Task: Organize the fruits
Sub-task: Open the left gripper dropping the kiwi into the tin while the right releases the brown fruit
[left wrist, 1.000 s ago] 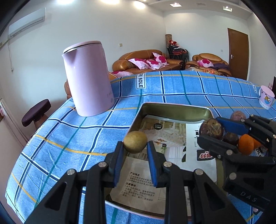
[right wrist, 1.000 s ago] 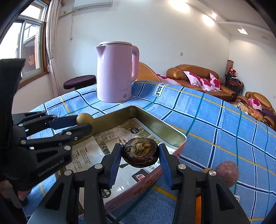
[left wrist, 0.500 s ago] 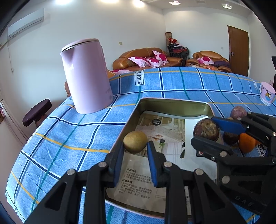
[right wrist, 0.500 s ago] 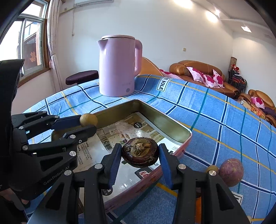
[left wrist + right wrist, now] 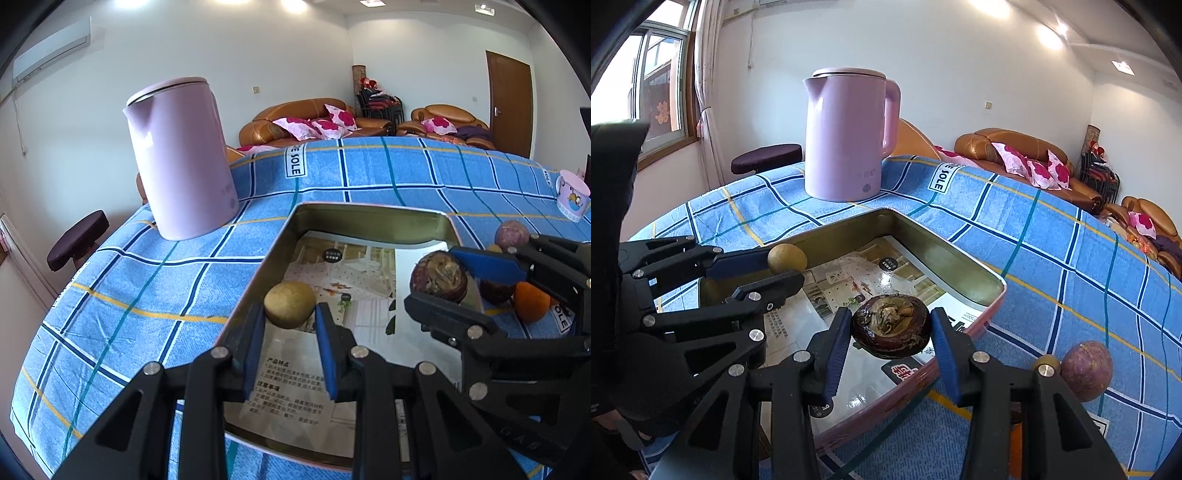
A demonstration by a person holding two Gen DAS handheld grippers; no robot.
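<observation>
My left gripper [image 5: 290, 321] is shut on a small yellow-brown round fruit [image 5: 290, 304], held above the left rim of the metal tray [image 5: 369, 218]. My right gripper [image 5: 891, 332] is shut on a dark purple wrinkled fruit [image 5: 891, 330] above the tray's [image 5: 945, 251] near right part. Each gripper shows in the other's view: the right gripper [image 5: 439, 278] with its dark fruit [image 5: 437, 277], and the left gripper [image 5: 786, 260] with the yellow fruit [image 5: 786, 258]. On the cloth right of the tray lie a purple round fruit [image 5: 1086, 371], an orange fruit [image 5: 530, 301] and a dark fruit [image 5: 495, 291].
A pink electric kettle [image 5: 181, 158] stands on the blue checked tablecloth [image 5: 129, 288] left of and behind the tray. Printed paper [image 5: 343, 280] lines the tray's bottom. A small pink patterned cup [image 5: 570, 197] sits at the far right. A dark stool [image 5: 77, 240] stands beyond the table's left edge.
Both grippers keep their fruits and stay nearly in place. The tray and kettle sit slightly lower in the right wrist view, as if that gripper has tipped a little.
</observation>
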